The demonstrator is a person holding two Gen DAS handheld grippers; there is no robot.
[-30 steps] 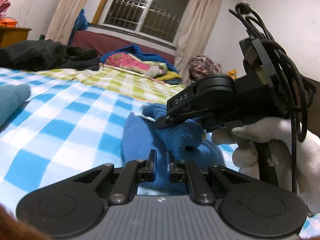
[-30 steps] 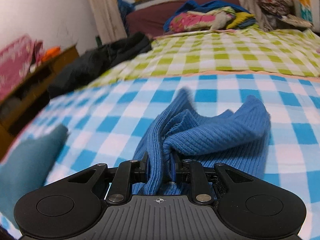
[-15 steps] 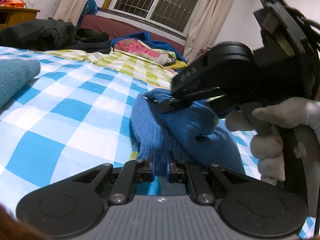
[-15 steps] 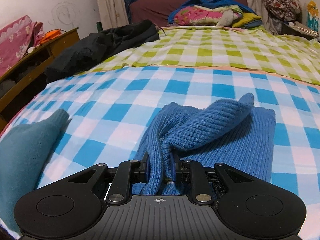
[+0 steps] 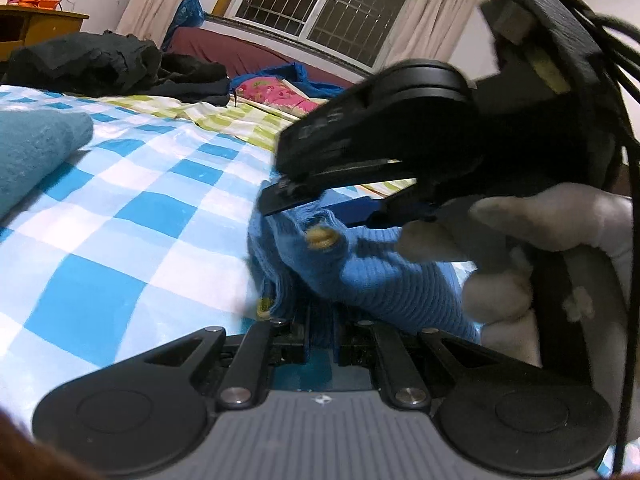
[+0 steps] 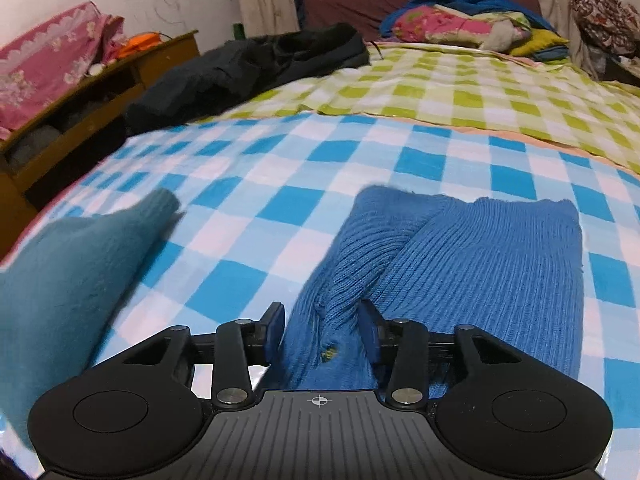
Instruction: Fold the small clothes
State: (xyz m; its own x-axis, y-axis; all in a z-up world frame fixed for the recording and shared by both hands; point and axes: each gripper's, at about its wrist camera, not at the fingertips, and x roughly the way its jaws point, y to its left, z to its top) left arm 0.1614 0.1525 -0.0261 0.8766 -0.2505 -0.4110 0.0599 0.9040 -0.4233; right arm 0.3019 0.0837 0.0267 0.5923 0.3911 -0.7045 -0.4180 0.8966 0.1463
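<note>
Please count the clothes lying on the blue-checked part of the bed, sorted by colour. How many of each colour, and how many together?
Bright blue ribbed knit garment: 1
Teal fleecy folded garment: 1
Black crumpled clothing, at the far edge by the green-checked sheet: 1 heap, pieces cannot be separated
Total: 3

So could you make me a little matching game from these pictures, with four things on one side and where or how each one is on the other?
Things:
1. blue knit garment
2. teal garment
3. black clothes
4. left gripper

Places or states:
A. heaped far back, at the edge of the green checked sheet
B. shut on a fold of blue knit
C. lying folded on the blue checked sheet, in front of the right gripper, whose jaws are opening
D. lying at the left side of the blue checked sheet

Pairs: 1-C, 2-D, 3-A, 4-B
</note>
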